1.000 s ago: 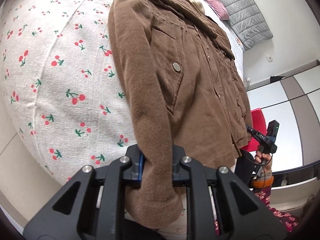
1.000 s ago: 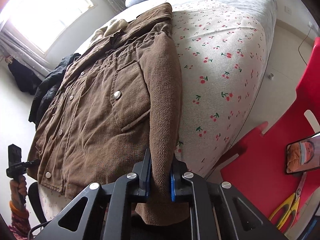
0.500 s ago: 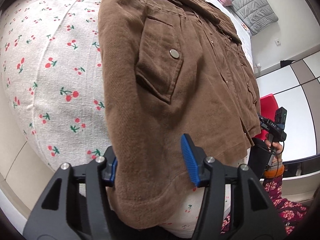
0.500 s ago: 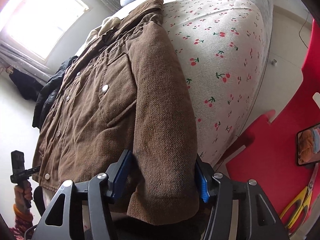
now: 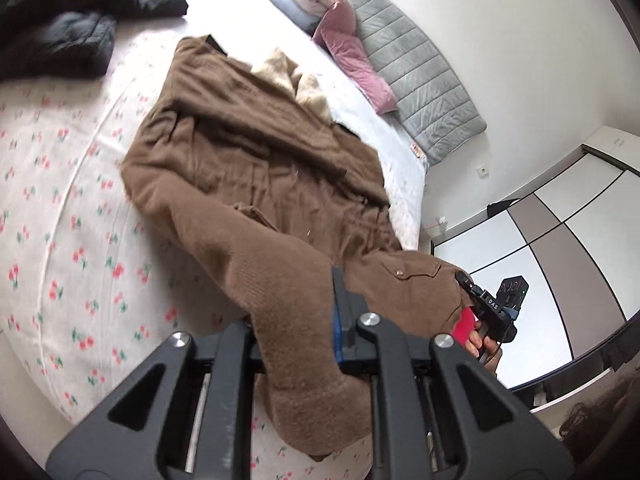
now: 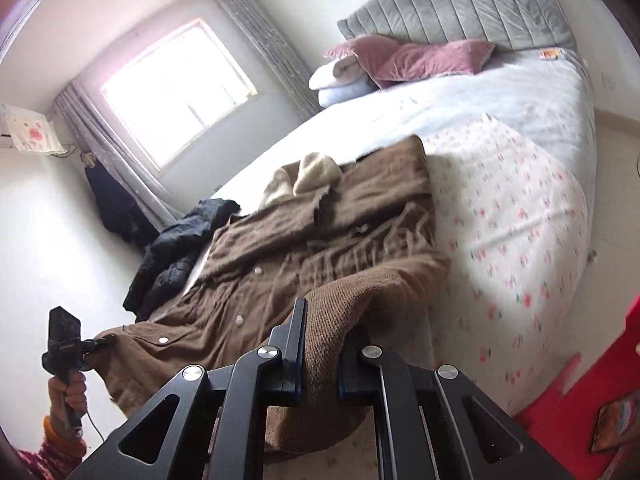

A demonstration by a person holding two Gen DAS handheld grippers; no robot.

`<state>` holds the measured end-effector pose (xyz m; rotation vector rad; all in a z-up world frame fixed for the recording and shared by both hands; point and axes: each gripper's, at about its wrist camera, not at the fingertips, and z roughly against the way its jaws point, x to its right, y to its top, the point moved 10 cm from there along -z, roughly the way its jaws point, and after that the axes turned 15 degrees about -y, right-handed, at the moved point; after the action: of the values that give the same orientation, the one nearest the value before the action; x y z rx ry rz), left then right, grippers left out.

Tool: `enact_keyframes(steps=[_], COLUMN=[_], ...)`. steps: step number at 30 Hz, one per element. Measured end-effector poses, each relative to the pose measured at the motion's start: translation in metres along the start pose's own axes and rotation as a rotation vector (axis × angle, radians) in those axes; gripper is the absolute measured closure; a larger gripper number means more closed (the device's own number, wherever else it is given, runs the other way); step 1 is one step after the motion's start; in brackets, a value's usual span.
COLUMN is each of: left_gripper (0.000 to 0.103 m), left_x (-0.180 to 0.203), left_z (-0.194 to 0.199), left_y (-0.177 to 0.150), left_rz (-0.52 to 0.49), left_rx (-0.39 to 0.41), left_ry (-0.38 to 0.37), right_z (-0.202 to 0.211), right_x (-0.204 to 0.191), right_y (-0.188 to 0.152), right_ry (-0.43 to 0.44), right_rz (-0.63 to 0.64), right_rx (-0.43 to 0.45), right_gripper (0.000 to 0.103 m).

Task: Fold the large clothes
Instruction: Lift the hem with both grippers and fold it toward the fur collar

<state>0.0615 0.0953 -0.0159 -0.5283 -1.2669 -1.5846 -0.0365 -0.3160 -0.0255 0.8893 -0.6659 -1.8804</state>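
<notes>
Now both grippers — left (image 5: 296, 332), right (image 6: 322, 364) — are each closing on a cuff of the jacket (image 5: 256, 176), lifted off the bed (image 6: 520, 240)

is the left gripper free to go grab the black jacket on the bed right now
Probably not yet: the left gripper is closing on a sleeve of the brown jacket. The black jacket lies uncovered farther up the bed.

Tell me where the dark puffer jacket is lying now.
The dark puffer jacket lies on the bed's window side, left of the brown coat in the right wrist view, apart from it.
</notes>
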Motion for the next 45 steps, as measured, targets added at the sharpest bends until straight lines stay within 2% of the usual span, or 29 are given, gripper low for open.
enact_keyframes(steps=[4, 7, 13, 18, 21, 23, 25, 27, 29, 30, 31, 32, 33, 34, 36, 39, 41, 44, 45], left_gripper=[0.087, 0.087, 0.086, 0.086, 0.085, 0.082, 0.077, 0.074, 0.061, 0.047, 0.035, 0.030, 0.023, 0.018, 0.014, 0.013, 0.013, 0.014, 0.019], left_x=[0.010, -0.002, -0.052, -0.103, -0.147, -0.179, -0.198, -0.197, -0.184, -0.175, -0.164, -0.154, -0.142, -0.132, -0.124, -0.144, -0.167, -0.200, -0.209], left_z=[-0.005, -0.010, -0.054, -0.122, -0.157, -0.178, -0.195, -0.197, -0.192, -0.188, -0.181, -0.171, -0.160, -0.150, -0.134, -0.119, -0.118, -0.131, -0.137], left_y=[0.072, 0.125, 0.236, 0.294, 0.302, 0.296, 0.285, 0.277, 0.273, 0.270, 0.270, 0.271, 0.272, 0.272, 0.272, 0.273, 0.274, 0.277, 0.280], left_rz=[-0.040, -0.062, -0.165, -0.207, -0.177, -0.146, -0.155, -0.179, -0.194, -0.208, -0.232, -0.267, -0.306, -0.341, -0.392, -0.446, -0.433, -0.361, -0.334], left_rx=[0.100, 0.166, 0.233, 0.223, 0.199, 0.157, 0.098, 0.074, 0.059, 0.046, 0.045, 0.059, 0.075, 0.087, 0.088, 0.030, -0.017, -0.075, -0.098], left_ry=[-0.019, -0.001, 0.156, 0.286, 0.340, 0.388, 0.419, 0.426, 0.395, 0.385, 0.388, 0.395, 0.395, 0.389, 0.403, 0.524, 0.579, 0.600, 0.605], right_z=[-0.024, -0.054, -0.139, -0.233, -0.283, -0.312, -0.330, -0.329, -0.320, -0.312, -0.303, -0.292, -0.279, -0.267, -0.248, -0.247, -0.259, -0.292, -0.305], right_x=[-0.011, -0.004, 0.016, 0.028, 0.043, 0.051, 0.055, 0.052, 0.046, 0.042, 0.040, 0.038, 0.038, 0.040, 0.043, 0.054, 0.057, 0.054, 0.052], right_y=[0.067, 0.108, 0.171, 0.193, 0.185, 0.173, 0.161, 0.161, 0.165, 0.167, 0.171, 0.176, 0.182, 0.189, 0.197, 0.196, 0.190, 0.181, 0.178], right_ry=[-0.097, -0.106, -0.120, -0.217, -0.268, -0.306, -0.329, -0.326, -0.308, -0.296, -0.287, -0.278, -0.271, -0.263, -0.251, -0.292, -0.326, -0.363, -0.391], right_rz=[0.037, -0.024, -0.154, -0.147, -0.149, -0.137, -0.128, -0.112, -0.084, -0.072, -0.063, -0.059, -0.059, -0.062, -0.055, -0.020, 0.013, 0.064, 0.090], right_rx=[0.102, 0.129, 0.129, 0.062, 0.002, -0.057, -0.101, -0.109, -0.123, -0.127, -0.122, -0.101, -0.068, -0.031, 0.012, -0.012, -0.052, -0.138, -0.168], right_gripper=[0.093, 0.093, 0.093, 0.093, 0.093, 0.092, 0.090, 0.084, 0.078, 0.071, 0.057, 0.049, 0.034, 0.027, 0.026, 0.026, 0.026, 0.026, 0.026])
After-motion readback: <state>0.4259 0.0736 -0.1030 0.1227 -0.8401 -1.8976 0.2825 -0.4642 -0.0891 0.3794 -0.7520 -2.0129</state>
